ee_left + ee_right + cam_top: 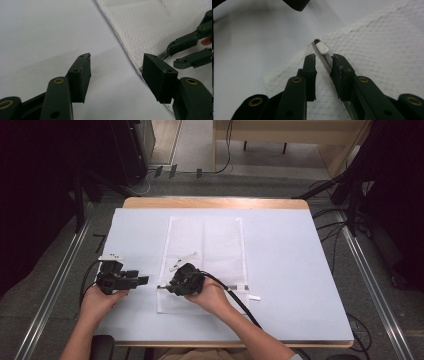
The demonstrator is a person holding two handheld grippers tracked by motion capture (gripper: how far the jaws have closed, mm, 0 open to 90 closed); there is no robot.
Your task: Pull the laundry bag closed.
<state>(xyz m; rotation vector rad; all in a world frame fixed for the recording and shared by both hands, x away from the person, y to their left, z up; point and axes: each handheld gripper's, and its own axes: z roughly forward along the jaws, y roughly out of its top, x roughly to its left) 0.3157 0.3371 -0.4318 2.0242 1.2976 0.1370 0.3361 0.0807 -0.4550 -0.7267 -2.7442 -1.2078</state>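
A: What are they working on?

B: A white mesh bag [205,260], flat on the table [285,265]. It looks light, soft and floppy; my guess is it would bunch up if pulled by the cloth alone.

A: So where to take hold?

B: By the zipper [325,62] along the bag's near edge. Its white pull tab [322,48] sits at the bag's left corner.

A: And the right gripper [323,65]?

B: Its jaws are slightly spread, one on each side of the zipper, just behind the tab, not yet pinching.

A: The left gripper [116,75]?

B: Jaws spread wide, empty, just left of the bag's corner, over bare table.
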